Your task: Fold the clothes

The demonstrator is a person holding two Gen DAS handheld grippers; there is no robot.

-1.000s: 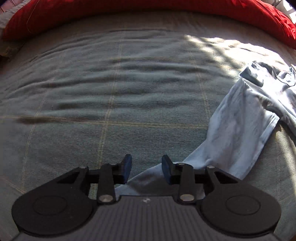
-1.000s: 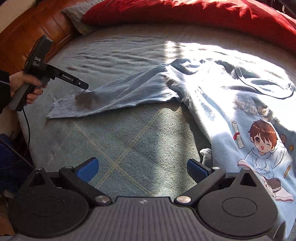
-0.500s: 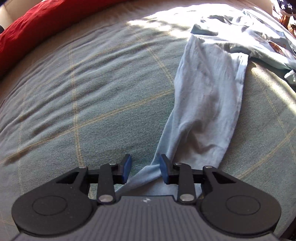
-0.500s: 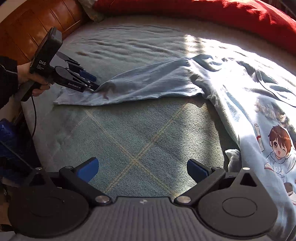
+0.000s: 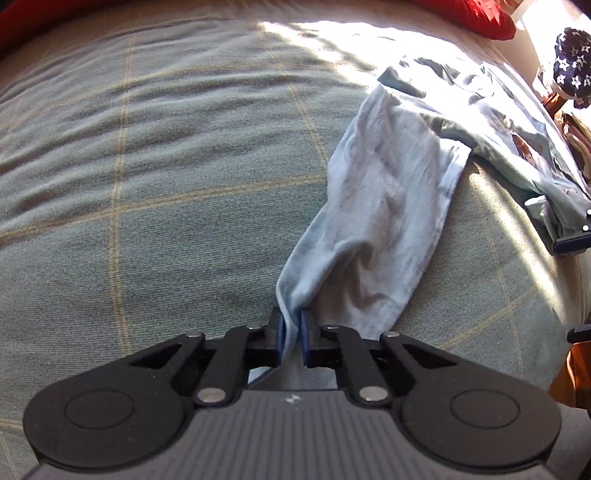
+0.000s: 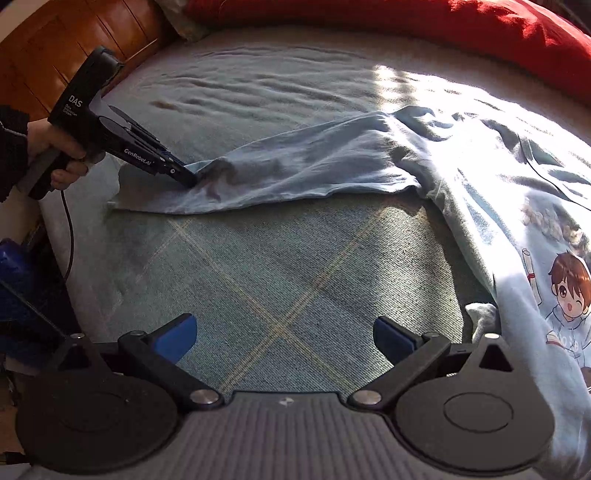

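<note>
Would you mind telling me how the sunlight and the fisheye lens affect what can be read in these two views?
Left wrist view: a sun patch washes out the far bedspread; the sleeve is evenly lit; the grid lines bow. Right wrist view: glare bleaches the shirt near its collar; the sleeve end by the left claw lies in shade; the red pillow curves along the top.

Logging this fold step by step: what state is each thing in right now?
Left gripper: closing, sleeve end pinched between its pads.
Right gripper: open, nothing in it, over bare bedspread.
Sleeve: stretched out flat, unfolded.
Shirt: spread print-up, wrinkled, unfolded.
Bedspread: rumpled at the far side.
</note>
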